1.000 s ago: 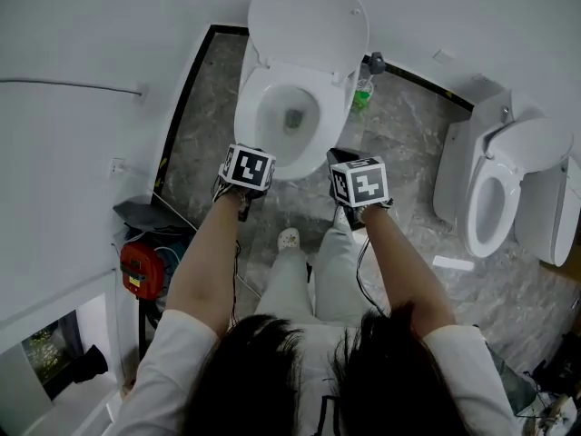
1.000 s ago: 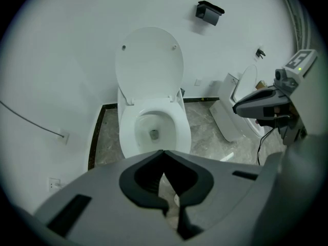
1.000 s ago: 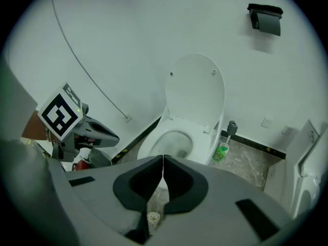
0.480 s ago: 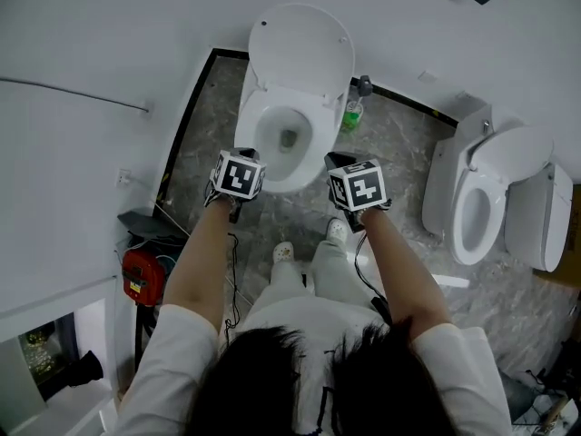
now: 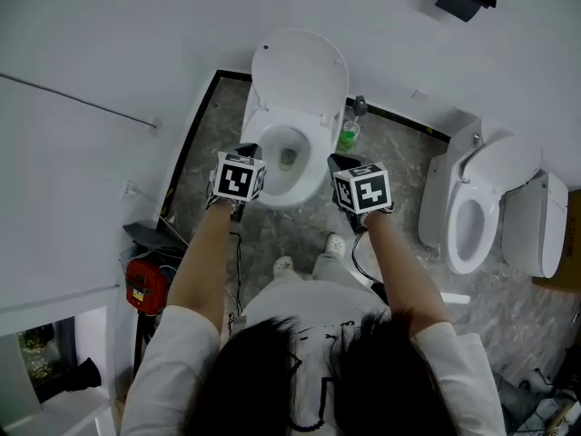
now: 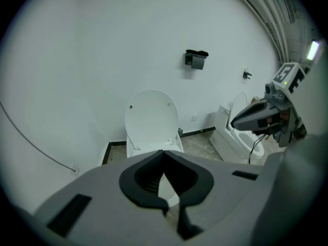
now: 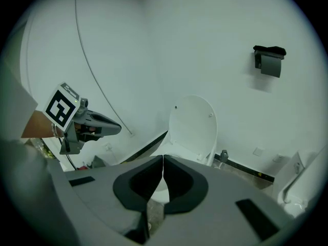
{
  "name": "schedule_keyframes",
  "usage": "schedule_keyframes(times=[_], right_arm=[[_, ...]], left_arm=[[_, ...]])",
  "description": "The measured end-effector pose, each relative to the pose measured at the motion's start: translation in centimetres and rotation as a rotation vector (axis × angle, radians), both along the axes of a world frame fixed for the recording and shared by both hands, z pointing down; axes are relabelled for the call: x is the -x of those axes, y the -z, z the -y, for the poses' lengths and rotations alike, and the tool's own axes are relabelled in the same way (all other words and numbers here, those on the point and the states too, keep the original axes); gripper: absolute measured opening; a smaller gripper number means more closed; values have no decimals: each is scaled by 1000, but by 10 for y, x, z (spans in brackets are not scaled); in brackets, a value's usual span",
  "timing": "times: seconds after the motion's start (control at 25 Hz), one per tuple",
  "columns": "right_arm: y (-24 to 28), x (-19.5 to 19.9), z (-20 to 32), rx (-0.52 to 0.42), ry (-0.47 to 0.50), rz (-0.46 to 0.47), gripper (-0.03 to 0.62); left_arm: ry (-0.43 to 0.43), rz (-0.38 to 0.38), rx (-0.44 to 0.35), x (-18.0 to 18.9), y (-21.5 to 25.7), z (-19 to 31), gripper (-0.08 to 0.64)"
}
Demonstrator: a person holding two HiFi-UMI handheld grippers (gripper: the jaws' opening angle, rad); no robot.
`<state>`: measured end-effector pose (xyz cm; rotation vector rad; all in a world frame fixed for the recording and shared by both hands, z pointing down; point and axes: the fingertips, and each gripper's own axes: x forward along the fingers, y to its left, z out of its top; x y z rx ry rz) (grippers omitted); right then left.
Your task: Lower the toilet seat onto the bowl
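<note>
Toilet seat (image 5: 300,73) is up, leaning back against the wall, so nothing is lowered yet and the whole job is left. Left gripper (image 6: 164,160) is pinched closed and empty. Right gripper (image 7: 163,160) is the same, jaws together on nothing. The seat stands ahead of both grippers, well apart, behind the bowl (image 5: 287,157).

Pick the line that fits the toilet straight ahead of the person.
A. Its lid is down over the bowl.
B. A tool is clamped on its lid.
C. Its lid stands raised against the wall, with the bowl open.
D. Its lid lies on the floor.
C: the lid stands upright against the wall behind the open bowl, and nothing touches it.
</note>
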<state>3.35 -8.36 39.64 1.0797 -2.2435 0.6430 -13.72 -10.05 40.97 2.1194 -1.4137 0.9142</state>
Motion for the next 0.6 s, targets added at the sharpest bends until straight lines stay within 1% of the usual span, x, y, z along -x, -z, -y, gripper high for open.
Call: schedule_keyframes(times=[0.12,0.24,0.48,0.6], right_arm=[[20,0,4,-30,0,22,29],[43,1,8,-77,4,47,29],[88,1,20,-167,-10,107,29],[114,-2,23,-222,-36,158,29]], left_arm=[[22,-48,-59,-1,27,8,9],[24,-73,-143,-3,59,15,9],[1,-40,-299,-5,111,22,9],[4,-50,-369,-7,136,23,9]])
